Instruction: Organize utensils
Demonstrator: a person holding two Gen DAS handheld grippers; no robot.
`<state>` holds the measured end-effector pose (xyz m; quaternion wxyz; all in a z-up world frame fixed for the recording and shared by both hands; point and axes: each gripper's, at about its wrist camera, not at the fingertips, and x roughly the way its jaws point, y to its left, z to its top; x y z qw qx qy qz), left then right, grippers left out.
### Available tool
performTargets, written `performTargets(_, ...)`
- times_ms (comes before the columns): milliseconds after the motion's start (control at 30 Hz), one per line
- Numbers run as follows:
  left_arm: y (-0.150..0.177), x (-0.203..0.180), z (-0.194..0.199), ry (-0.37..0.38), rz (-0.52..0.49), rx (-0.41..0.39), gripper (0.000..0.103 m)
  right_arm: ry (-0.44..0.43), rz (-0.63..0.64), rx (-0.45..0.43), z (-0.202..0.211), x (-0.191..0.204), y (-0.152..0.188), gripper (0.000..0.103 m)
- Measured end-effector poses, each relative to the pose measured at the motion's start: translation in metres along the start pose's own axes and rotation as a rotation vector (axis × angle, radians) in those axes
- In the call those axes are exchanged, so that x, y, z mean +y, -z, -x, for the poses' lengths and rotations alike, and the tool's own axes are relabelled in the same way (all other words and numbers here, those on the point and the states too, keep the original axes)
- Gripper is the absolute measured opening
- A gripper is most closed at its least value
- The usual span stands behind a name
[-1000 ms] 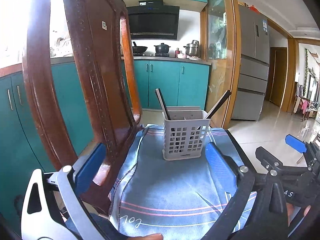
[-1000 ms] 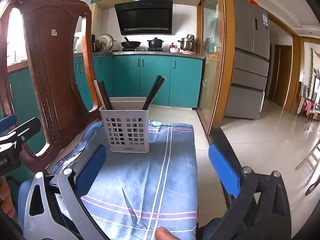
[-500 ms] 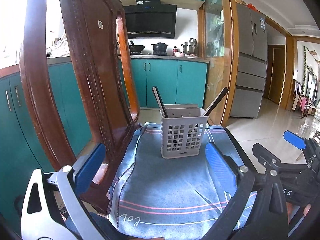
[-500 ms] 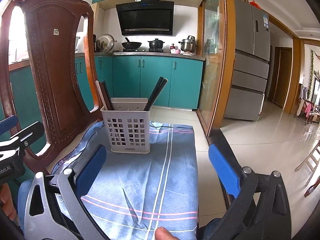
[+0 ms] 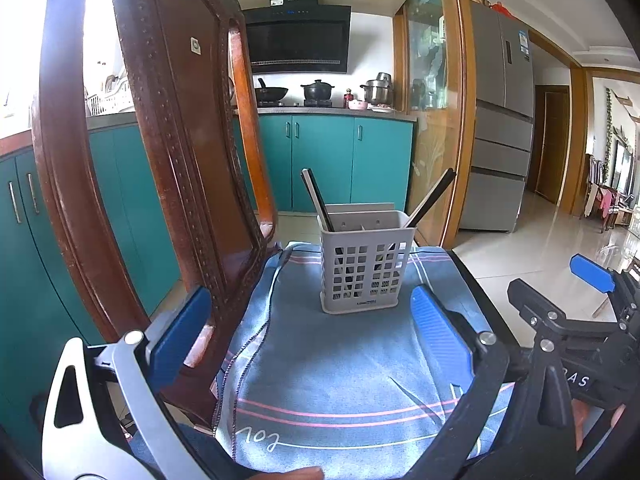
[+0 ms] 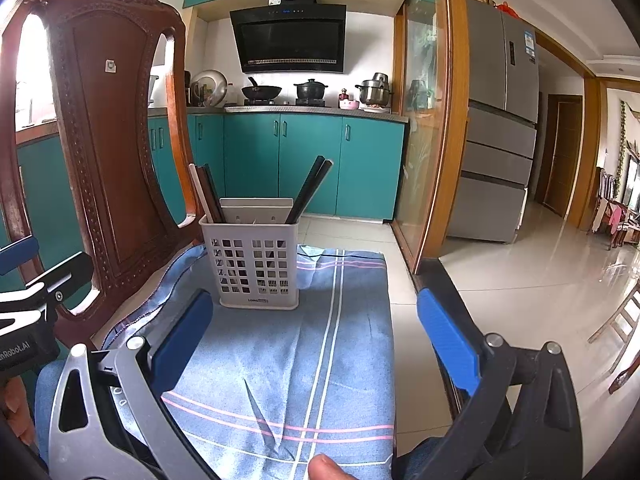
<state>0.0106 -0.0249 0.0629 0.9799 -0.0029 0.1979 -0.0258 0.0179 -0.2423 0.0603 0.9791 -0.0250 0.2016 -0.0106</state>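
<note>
A grey slotted holder (image 5: 366, 266) is seen standing upright on a blue striped cloth (image 5: 340, 368). Dark chopsticks (image 5: 318, 200) lean out of its left side, and another dark pair (image 5: 432, 198) leans out to the right. The left gripper (image 5: 304, 332) is held low in front of the holder, its blue-padded jaws spread wide and empty. A carved wooden chair back (image 5: 168, 152) rises on the left. The right gripper (image 5: 576, 320) is seen at the right edge, apart from the holder.
</note>
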Motion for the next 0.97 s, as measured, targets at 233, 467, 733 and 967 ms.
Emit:
performTargets(233,0.0,-0.001,-0.002,-0.002,-0.002,0.012,0.099,0.0,0.009,0.003,0.0,0.002,0.001,0.1)
performTargets(467,0.001,-0.002,-0.003,-0.007,0.0,0.015,0.1,0.006,0.019,0.005,-0.001,0.003,0.001,0.1)
performTargets(733,0.006,-0.002,-0.01,-0.018,-0.001,0.033,0.1,0.007,0.018,0.009,-0.002,0.003,0.003,0.1)
performTargets(967,0.015,0.001,-0.039,0.003,0.02,0.138,0.1,0.008,0.007,0.048,-0.016,0.0,0.01,0.1)
